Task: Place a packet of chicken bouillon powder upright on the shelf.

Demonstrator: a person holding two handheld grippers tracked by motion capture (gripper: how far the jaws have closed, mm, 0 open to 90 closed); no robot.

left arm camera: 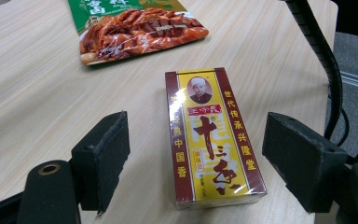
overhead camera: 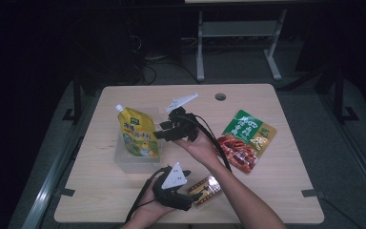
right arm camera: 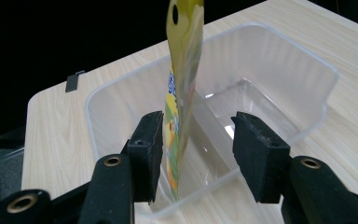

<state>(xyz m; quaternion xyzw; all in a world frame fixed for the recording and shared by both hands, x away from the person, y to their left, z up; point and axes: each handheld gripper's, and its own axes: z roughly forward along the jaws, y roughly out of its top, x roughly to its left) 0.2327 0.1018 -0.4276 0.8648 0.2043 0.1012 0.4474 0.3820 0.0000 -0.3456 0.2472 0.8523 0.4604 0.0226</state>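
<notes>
The room is dark, and light falls mainly on the pale wooden tabletop, which has a round hole near its far edge. Behind it, a white frame stands on grey floor, with cables nearby.

A pale wood-grain worktop with a round hole near its far edge carries a clear plastic tub at left, a green-and-red snack packet lying flat at right, and a red-and-yellow box flat near the front edge. A yellow spouted pouch stands in the tub.
</notes>
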